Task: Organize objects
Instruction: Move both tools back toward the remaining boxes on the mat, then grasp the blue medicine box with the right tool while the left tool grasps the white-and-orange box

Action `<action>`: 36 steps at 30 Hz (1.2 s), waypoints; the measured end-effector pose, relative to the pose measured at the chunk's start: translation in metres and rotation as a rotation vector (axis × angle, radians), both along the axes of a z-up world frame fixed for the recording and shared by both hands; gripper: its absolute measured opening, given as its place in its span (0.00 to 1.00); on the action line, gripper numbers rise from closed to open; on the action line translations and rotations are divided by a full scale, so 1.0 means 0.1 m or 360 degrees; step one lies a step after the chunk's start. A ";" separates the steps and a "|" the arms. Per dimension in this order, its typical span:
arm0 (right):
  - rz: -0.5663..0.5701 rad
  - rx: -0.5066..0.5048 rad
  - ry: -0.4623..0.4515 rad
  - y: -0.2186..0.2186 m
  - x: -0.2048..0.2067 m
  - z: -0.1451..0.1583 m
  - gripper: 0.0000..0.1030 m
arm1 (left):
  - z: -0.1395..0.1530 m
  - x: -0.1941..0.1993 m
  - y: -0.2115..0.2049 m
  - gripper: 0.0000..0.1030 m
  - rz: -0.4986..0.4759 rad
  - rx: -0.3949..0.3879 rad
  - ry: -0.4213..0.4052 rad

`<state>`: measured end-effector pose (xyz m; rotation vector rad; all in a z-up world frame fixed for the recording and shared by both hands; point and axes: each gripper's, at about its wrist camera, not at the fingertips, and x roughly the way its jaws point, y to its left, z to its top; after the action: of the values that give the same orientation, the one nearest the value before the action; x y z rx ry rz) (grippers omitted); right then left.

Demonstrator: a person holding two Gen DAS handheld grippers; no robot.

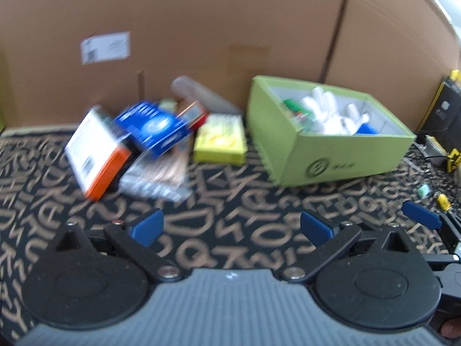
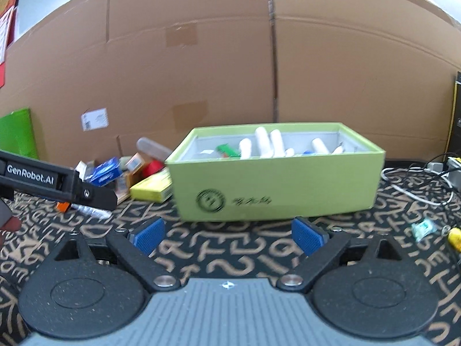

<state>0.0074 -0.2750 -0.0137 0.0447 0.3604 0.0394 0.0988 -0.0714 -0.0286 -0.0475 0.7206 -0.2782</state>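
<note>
**Both grippers empty over the patterned surface**

The left gripper (image 1: 232, 227) hangs over the black-and-tan lettered surface (image 1: 230, 190), its jaws spread wide with nothing between them. In its view, a blurred heap lies at 11 o'clock: an orange-and-white box (image 1: 95, 155), a blue packet (image 1: 155, 127) leaning on it, and clear wrapped items beneath. A yellow box (image 1: 220, 139) lies just beside the heap, at 12 o'clock. The green box (image 1: 331, 155), at 1 o'clock, holds white tubes (image 1: 325, 106) and small green and blue items.

The right gripper (image 2: 227, 235) also stands wide apart and empty, with the green box (image 2: 276, 187) straight ahead at 12 o'clock. White cables (image 2: 417, 184) lie at 2 o'clock. A cardboard wall (image 2: 201, 72) backs everything.
</note>
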 end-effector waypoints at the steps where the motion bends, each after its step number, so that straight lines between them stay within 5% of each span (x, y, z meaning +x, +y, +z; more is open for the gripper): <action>1: 0.0006 -0.0008 0.0014 0.05 -0.02 -0.02 0.95 | -0.04 -0.01 0.07 1.00 0.0024 0.0006 0.0010; 10: 0.0092 -0.0020 0.0101 0.41 -0.03 -0.10 0.95 | -0.27 0.08 0.68 1.00 0.0294 -0.0063 0.0145; 18: 0.0147 -0.0048 0.0157 0.65 0.03 -0.12 0.95 | -0.17 0.36 1.02 1.00 0.0402 -0.0102 0.0111; 27: 0.0192 -0.0083 0.0198 0.87 0.07 -0.14 0.95 | -0.27 1.01 1.35 1.00 0.0606 -0.0367 0.0247; 36: 0.0308 -0.0178 0.0145 1.11 0.31 -0.10 0.95 | -0.34 1.24 1.38 1.00 0.0629 -0.0375 0.0247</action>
<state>0.0382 -0.1639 -0.0239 -0.0996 0.4569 0.2089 0.2227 0.0663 -0.0628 -0.4345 0.8120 0.0211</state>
